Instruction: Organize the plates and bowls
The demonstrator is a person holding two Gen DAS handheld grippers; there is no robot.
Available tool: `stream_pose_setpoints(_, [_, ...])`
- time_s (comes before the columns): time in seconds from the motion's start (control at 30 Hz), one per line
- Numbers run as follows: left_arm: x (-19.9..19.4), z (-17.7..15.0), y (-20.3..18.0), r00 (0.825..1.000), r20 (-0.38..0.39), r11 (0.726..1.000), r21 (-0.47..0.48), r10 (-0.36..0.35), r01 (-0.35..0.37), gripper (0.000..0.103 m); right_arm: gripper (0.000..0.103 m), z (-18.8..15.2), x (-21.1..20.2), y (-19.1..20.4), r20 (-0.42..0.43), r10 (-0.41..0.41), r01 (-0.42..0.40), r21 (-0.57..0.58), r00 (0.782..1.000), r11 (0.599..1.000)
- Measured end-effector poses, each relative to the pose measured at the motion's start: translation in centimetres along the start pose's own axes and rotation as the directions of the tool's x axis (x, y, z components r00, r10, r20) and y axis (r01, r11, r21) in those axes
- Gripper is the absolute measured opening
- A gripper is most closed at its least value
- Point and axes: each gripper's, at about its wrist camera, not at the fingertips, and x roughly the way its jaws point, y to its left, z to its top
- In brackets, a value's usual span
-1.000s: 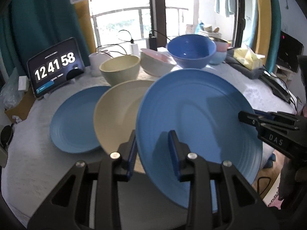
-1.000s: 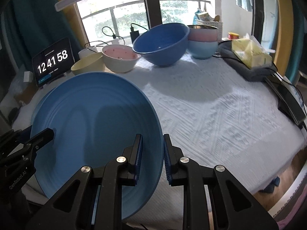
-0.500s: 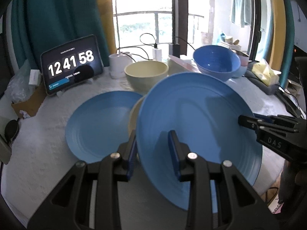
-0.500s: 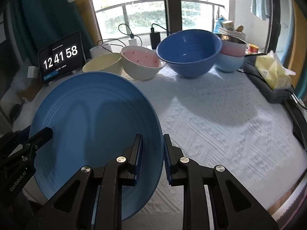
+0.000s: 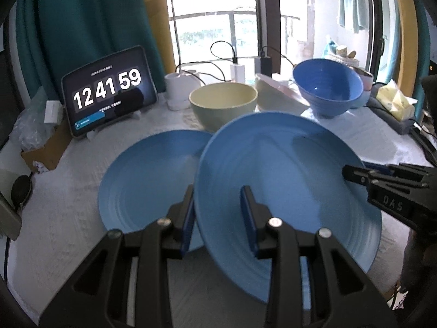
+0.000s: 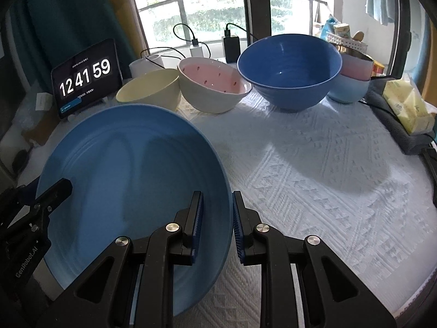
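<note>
Both the left gripper (image 5: 218, 218) and right gripper (image 6: 217, 220) have jaws clamped on opposite rims of a tilted blue plate (image 5: 286, 186) above the surface (image 6: 314, 164).

I see a plain blue plate (image 6: 131, 180) with faint concentric rings, and a second plate (image 5: 147, 188) of the same blue. One bowl (image 6: 153, 90) is pale yellow, another (image 6: 215, 87) cream outside, pink with dark seed specks inside, and the large bowl (image 6: 289, 68) deep blue. The tablecloth (image 6: 314, 180) is white with a woven geometric pattern.
</note>
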Motion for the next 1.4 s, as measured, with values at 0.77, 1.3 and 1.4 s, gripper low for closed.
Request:
stream_pose_setpoints(0.77, [2.3,0.3,0.9,0.997,-0.055,0.998,-0.034,0.044,-0.046,0.035,0.033,0.3,3.3,0.0,-0.018,0.004,-0.004,-0.012,1.000,1.000])
stream_pose_setpoints(1.3, [2.4,0.0,0.1,0.998,-0.056,1.000,-0.012,-0.017,0.017,0.034,0.036,0.2,3.4,-0.1,-0.019,0.044,-0.044,-0.015,0.999,0.999])
stream_pose_setpoints(1.4, [2.2,-0.2,-0.3,0.996,-0.073,0.999,-0.011,-0.046,0.045,0.034,0.034,0.1,3.0,-0.5,-0.027,0.035,-0.035,-0.001,0.999,0.999])
